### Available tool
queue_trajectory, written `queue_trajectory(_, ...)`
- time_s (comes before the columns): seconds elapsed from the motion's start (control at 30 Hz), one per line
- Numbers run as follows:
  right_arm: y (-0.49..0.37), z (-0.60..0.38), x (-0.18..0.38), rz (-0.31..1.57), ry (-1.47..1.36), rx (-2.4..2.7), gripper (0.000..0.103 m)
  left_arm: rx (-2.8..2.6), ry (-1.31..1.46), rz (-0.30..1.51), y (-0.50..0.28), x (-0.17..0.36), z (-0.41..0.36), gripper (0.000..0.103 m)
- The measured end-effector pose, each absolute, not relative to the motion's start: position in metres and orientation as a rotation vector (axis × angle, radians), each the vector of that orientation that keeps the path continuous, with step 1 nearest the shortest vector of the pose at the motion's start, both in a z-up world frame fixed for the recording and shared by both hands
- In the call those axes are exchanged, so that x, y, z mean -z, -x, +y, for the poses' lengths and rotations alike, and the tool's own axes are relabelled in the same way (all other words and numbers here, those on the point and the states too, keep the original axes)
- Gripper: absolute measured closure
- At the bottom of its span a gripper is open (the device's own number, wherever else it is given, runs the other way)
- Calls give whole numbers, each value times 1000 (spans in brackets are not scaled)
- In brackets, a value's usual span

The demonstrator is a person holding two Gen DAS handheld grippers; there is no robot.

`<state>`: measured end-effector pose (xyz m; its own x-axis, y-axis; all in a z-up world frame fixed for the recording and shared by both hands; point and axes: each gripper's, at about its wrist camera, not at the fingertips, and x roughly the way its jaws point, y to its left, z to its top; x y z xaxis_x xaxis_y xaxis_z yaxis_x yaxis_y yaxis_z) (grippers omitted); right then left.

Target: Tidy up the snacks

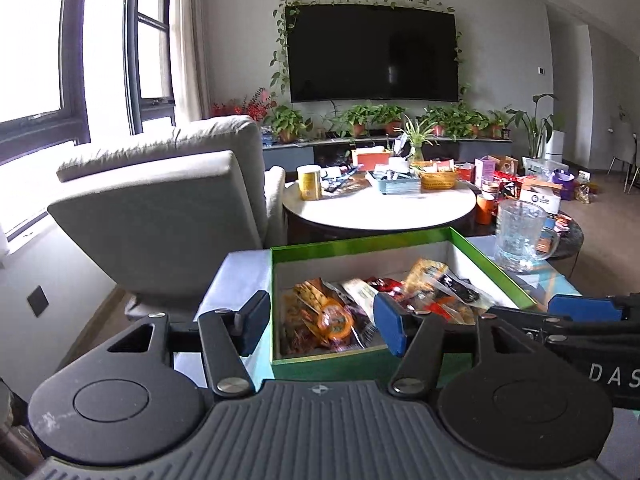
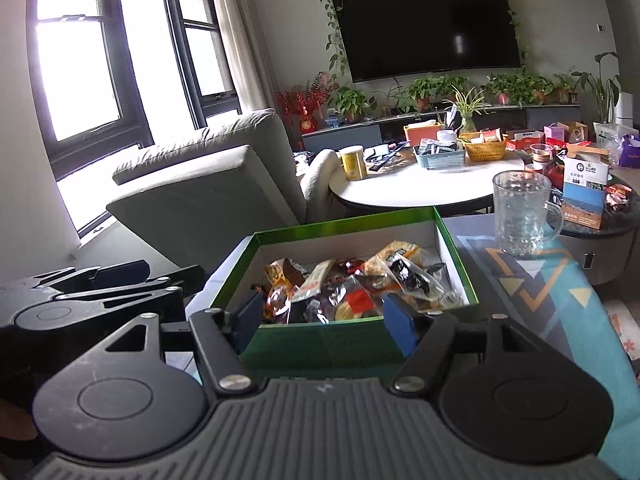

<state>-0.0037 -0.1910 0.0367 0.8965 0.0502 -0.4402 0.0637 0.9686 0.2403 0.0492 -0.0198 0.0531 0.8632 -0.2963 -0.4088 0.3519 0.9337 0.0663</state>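
The left hand-held gripper (image 1: 322, 322), black with blue pads, hovers near the front left corner of a shallow green cardboard box (image 1: 320, 362) with a white inside; its jaws are spread and nothing sits between the pads. The right hand-held gripper (image 2: 322, 320) hovers at the box's near wall, its jaws likewise spread and pinching nothing. No earlier view is given, so only this parted stance can be told. The box stands on a table (image 2: 532, 296) covered with a teal and grey patterned cloth, and holds a loose heap of small plastic-wrapped snack packets (image 2: 352, 284) in orange, red, black and clear film. A clear textured glass mug (image 2: 520, 214) with a handle stands on the table just beyond the box's far right corner.
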Motion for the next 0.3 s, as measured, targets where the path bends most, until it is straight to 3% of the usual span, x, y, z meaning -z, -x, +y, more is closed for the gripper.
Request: queue_trajectory(0.3, 18, -191, -38, 447, -276, 12, 48, 350, -145, 396, -33, -56, -21, 48)
